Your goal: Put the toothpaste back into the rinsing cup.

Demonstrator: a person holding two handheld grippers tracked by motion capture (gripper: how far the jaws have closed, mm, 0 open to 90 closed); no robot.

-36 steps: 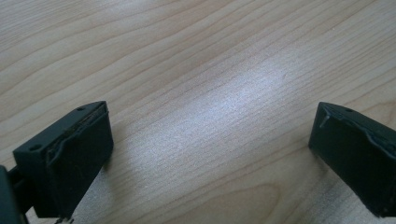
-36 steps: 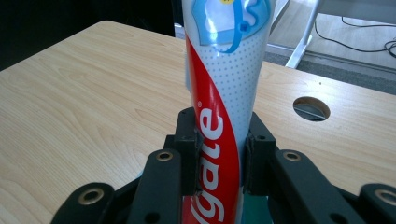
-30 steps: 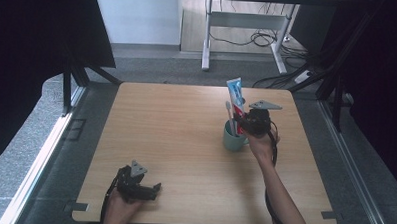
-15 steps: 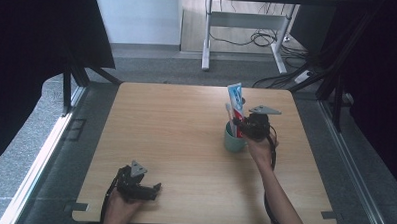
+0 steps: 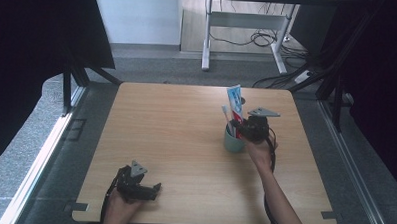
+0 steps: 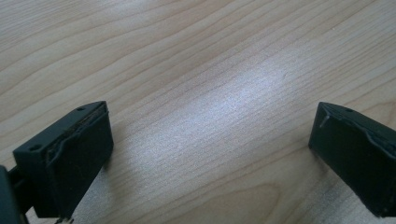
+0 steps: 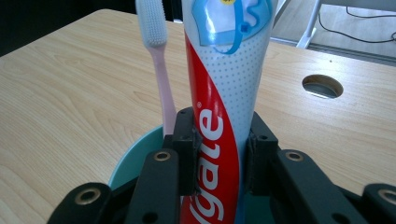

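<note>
Down at the near edge, the left gripper (image 5: pixel 143 186) is resting on the table (image 5: pixel 175 141), jaws spread wide with nothing between them. Farther out, the right gripper (image 7: pixel 219 154) is clamping the toothpaste tube (image 7: pixel 224 93) by its lower body, tube standing upright in the teal cup (image 5: pixel 234 142) beside a pink toothbrush (image 7: pixel 156 56). This looks like either seating or drawing the tube. Next move, I'd say, is keeping it vertical so cup and brush aren't tipping.

Glossy plastic toothpaste tube (image 7: pixel 219 107), smooth wood-grain table (image 5: pixel 176 131) (faint sheen)
</note>
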